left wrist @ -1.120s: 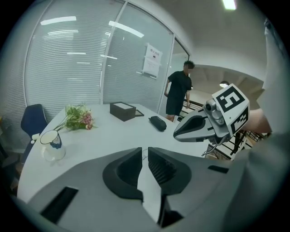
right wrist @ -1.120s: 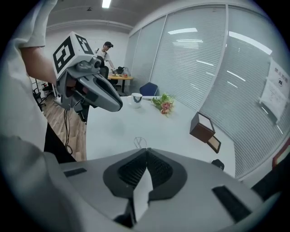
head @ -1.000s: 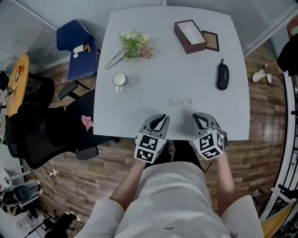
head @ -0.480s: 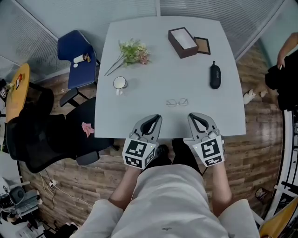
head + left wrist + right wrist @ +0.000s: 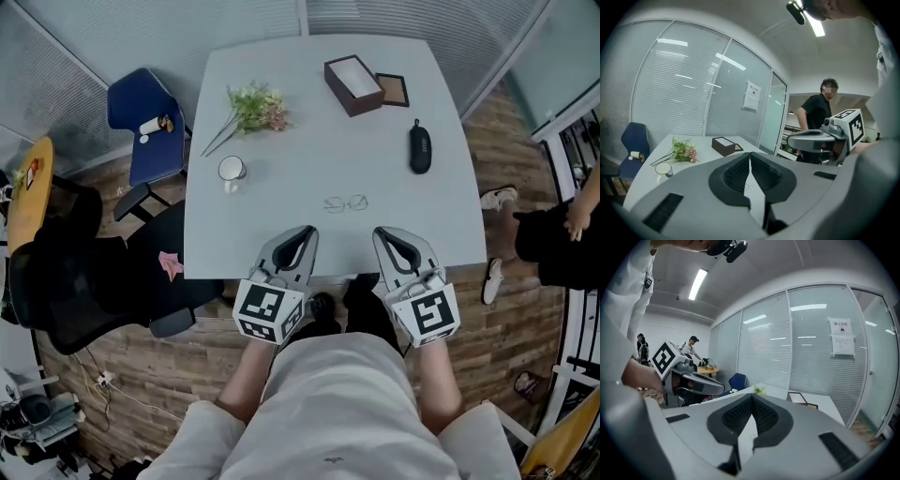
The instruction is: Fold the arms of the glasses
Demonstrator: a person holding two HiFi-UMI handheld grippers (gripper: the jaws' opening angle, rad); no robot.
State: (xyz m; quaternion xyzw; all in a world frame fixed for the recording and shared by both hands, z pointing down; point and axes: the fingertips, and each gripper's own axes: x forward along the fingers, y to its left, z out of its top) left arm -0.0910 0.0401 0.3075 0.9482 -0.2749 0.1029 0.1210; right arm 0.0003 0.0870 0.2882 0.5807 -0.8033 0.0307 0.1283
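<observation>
The thin-framed glasses [image 5: 346,202] lie on the pale table [image 5: 281,197], near its front edge, with their arms spread out. My left gripper [image 5: 307,231] hovers at the front edge, just left of the glasses and short of them. My right gripper [image 5: 383,232] hovers beside it, just right of them. Both point toward the table with nothing held. The jaw tips meet in the left gripper view [image 5: 750,158] and in the right gripper view [image 5: 752,397], with only table showing behind them.
On the table stand a black glasses case [image 5: 419,147], an open brown box [image 5: 352,84] with its lid [image 5: 392,89], a flower sprig [image 5: 253,108] and a cup [image 5: 230,170]. A blue chair [image 5: 142,122] and a black office chair [image 5: 75,272] stand left; a person [image 5: 562,234] is at the right.
Both grippers have risen from the table's front edge and look larger in the head view. The glasses have stayed in place on the table. The person at the right has walked on.
</observation>
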